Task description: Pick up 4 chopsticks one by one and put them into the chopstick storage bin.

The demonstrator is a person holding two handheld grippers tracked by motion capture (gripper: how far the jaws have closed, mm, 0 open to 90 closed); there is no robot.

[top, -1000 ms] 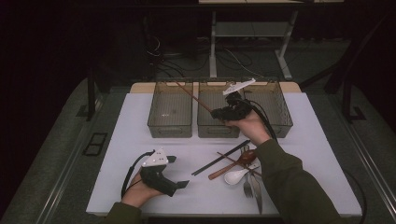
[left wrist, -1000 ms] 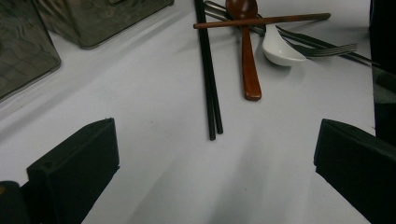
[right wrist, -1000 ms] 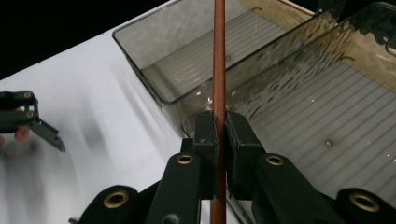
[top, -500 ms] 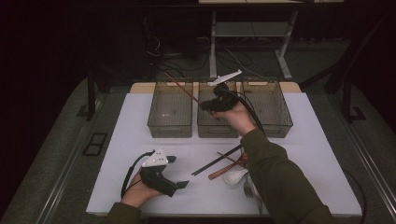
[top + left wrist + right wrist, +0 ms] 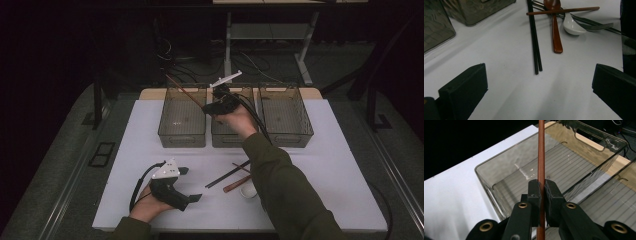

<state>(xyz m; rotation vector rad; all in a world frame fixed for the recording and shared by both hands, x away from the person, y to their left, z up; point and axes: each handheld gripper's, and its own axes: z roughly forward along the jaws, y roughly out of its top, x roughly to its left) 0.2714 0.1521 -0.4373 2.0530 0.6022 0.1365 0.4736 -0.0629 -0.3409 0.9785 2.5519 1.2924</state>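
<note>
Now holding a brown stick (image 5: 541,157) tight in right gripper (image 5: 541,188) jaws over the left bin (image 5: 182,117); left gripper (image 5: 192,185) jaws wide.

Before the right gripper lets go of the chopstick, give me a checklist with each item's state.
1. Grip: right gripper is shut on the brown chopstick. Ok.
2. Position: the chopstick's far part lies over the left bin in the high view. Ok.
3. Bin free: the ribbed floor of the left bin has nothing on it where it shows. Ok.
4. Height: how far the chopstick hangs above the bin floor. Cannot tell.
5. Left gripper: open, resting low near the table's front edge, away from the bins. Ok.
6. Work left: black chopsticks, another brown chopstick, spoons and a fork lie unsorted on the table. Not ok.
</note>
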